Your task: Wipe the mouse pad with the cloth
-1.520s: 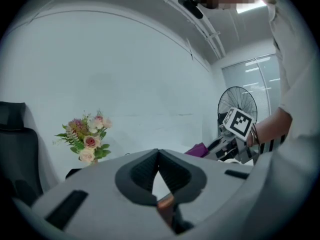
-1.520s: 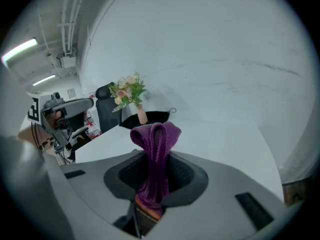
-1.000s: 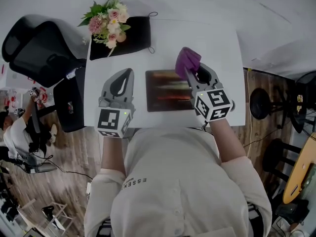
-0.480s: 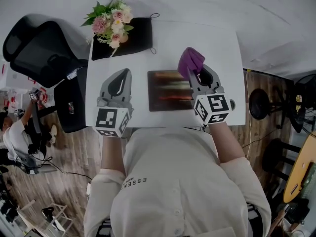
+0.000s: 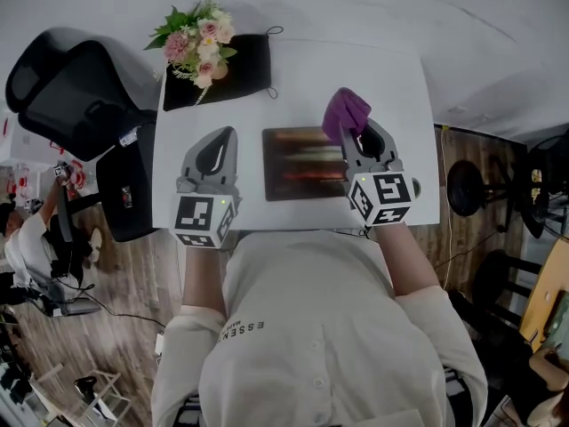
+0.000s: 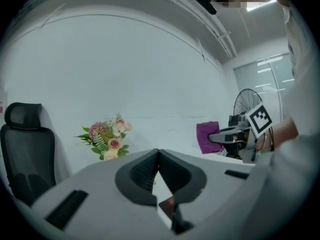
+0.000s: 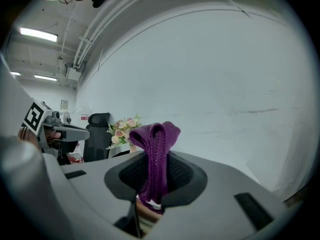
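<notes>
The cloth [image 7: 153, 134] is purple and knitted, with visible ribs, and it is folded into a soft bunch. The right gripper [image 5: 354, 134] holds it: in the right gripper view the two dark ribbed pads are pressed on the cloth from both sides. The bunch stands out above the jaws and a short end hangs below them.

The mouse pad [image 5: 300, 164] is a flat, dark rectangle with reddish and pale streaks across it. It lies on the white table [image 5: 391, 87], which is smooth and matt. In the head view the cloth is at the far right corner of the pad, partly over its edge. If the cloth touches the pad, I cannot tell.

The left gripper [image 5: 224, 135] is grey, with a smooth hard shell. Its jaws are closed together to a point and nothing is between them. It is over the bare table just left of the pad, well apart from the cloth.

At the far left of the table are pink and cream flowers [image 5: 196, 36] on a black mat [image 5: 238, 69].
</notes>
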{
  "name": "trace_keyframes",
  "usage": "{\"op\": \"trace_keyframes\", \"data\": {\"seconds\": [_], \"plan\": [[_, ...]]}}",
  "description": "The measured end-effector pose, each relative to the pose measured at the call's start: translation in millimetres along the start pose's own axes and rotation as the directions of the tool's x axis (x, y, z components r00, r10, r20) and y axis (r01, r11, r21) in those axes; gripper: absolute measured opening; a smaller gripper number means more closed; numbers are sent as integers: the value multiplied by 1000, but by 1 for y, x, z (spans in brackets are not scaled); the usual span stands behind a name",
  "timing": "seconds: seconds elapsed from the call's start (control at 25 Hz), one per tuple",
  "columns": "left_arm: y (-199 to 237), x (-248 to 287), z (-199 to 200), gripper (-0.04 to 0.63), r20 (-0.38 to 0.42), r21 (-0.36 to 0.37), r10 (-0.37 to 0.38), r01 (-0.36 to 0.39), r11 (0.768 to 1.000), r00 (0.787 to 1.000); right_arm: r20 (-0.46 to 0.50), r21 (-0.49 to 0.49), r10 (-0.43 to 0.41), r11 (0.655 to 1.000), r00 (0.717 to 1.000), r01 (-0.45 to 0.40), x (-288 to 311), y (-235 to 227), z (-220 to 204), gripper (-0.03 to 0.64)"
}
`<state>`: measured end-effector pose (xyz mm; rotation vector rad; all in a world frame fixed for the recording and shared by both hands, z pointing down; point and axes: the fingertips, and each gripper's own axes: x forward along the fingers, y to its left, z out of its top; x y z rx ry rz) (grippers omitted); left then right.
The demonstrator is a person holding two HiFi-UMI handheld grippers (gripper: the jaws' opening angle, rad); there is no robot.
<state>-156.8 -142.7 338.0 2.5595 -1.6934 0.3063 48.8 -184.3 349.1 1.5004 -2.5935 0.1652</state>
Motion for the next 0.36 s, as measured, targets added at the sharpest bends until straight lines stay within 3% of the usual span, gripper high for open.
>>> {"op": "trace_keyframes", "data": {"seconds": [0.36], "plan": [[-12, -4, -3, 0, -1, -3, 4, -4, 1000, 1000, 6, -18, -27, 999, 1000, 27, -8, -7, -2, 89]]}}
